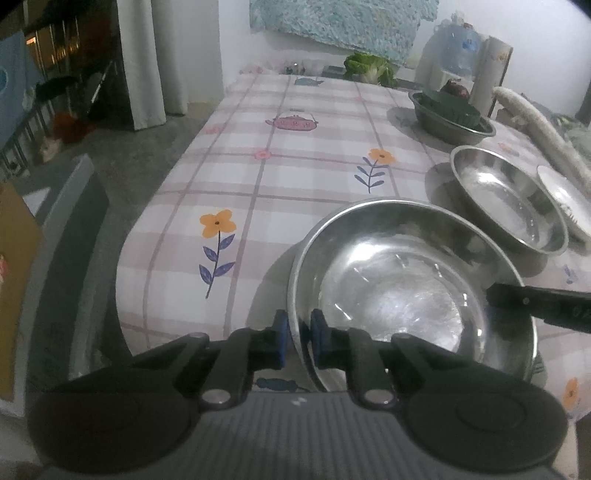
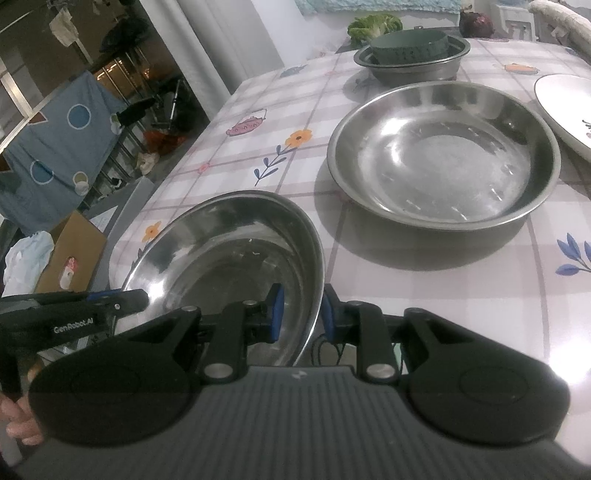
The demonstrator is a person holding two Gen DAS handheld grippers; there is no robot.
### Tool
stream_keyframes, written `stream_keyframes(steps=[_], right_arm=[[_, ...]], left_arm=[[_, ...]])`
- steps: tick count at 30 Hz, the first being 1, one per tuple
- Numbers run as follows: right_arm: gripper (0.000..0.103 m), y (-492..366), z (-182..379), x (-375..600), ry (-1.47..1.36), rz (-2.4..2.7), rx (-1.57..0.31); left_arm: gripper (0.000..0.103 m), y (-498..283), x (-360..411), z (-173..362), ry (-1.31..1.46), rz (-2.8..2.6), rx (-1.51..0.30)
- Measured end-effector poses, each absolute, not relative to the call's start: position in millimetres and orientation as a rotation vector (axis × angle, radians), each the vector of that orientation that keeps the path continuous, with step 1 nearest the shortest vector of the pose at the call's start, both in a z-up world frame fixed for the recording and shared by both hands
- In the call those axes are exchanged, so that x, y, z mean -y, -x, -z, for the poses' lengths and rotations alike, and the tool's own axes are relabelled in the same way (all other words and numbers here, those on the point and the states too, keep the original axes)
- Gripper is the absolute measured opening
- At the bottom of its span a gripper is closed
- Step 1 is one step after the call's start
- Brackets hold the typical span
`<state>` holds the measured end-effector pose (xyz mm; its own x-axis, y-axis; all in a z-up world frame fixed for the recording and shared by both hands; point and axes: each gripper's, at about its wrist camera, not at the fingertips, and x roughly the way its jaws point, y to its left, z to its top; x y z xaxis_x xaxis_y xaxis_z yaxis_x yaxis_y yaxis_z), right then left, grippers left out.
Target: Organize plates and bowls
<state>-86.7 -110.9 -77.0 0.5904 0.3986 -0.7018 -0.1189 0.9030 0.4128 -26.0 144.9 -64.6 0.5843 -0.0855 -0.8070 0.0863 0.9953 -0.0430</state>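
A large steel bowl (image 1: pixel 399 291) sits at the near corner of the checked tablecloth (image 1: pixel 258 192). My left gripper (image 1: pixel 299 332) is shut on its near left rim, one blue pad inside and one outside. In the right wrist view the same bowl (image 2: pixel 229 254) has my right gripper (image 2: pixel 301 314) shut on its right rim. Each gripper shows in the other view: the right gripper (image 1: pixel 495 295) at the bowl's far side, the left gripper (image 2: pixel 136 297) at the left. A second steel bowl (image 2: pixel 443 155) stands just behind, with a white plate (image 2: pixel 565 107) to its right.
A grey basin (image 2: pixel 410 55) holding a dark green dish stands farther back, with leafy greens (image 2: pixel 373 24) beyond it. The table edge drops to the floor on the left, where a cardboard box (image 2: pixel 70 254) and a grey chair back (image 1: pixel 74 206) stand.
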Motion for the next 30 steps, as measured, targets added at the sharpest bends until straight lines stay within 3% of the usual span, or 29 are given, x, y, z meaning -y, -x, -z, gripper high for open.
stream_keyframes(steps=[30], right_arm=[[0.016,95.4,71.7,111.2,-0.322,-0.318,-0.861]], left_arm=[[0.013,32.0,-146.5,55.0,0.007,0.096,-0.909]])
